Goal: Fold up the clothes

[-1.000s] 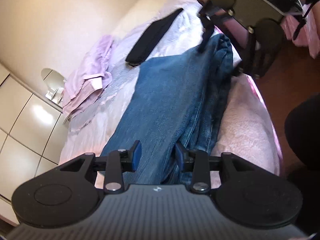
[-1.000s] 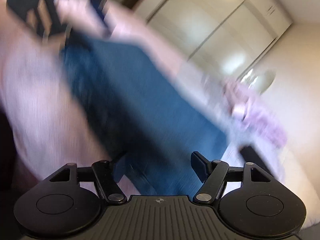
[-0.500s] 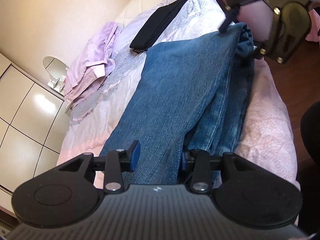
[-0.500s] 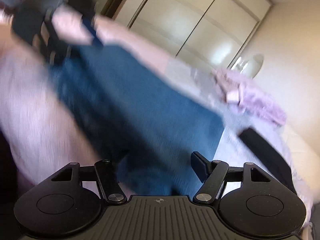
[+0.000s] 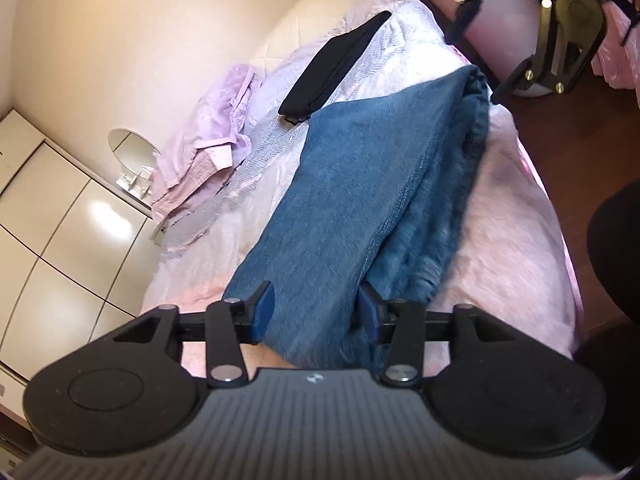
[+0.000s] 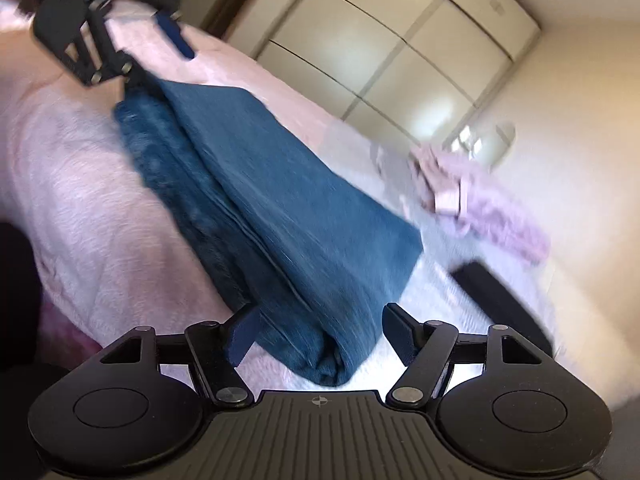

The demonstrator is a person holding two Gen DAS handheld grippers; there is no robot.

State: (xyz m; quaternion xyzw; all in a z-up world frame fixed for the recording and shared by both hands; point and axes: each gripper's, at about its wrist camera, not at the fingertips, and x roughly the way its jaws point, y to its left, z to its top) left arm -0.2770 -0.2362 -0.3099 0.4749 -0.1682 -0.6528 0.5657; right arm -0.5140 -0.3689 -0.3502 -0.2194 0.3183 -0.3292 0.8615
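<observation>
Blue jeans (image 5: 360, 184), folded lengthwise, lie along the pink bed (image 5: 512, 248). My left gripper (image 5: 315, 312) is open, its blue pads standing either side of the near end of the jeans. In the left wrist view, my right gripper (image 5: 552, 20) hangs past the jeans' far end, apart from the cloth. In the right wrist view, my right gripper (image 6: 322, 336) is wide open above the folded end of the jeans (image 6: 280, 208). My left gripper (image 6: 92, 40) shows at the other end.
A black garment (image 5: 336, 68) and a crumpled lilac shirt (image 5: 208, 136) lie on the bed beyond the jeans. White wardrobe doors (image 5: 60, 220) stand past the bed. Dark wood floor (image 5: 580, 120) and a person's dark clothing (image 5: 616, 260) are on the right.
My left gripper's fingers have spread wider around the jeans' end. My right gripper has drawn back from the far end of the jeans, which now lie flatter on the bed.
</observation>
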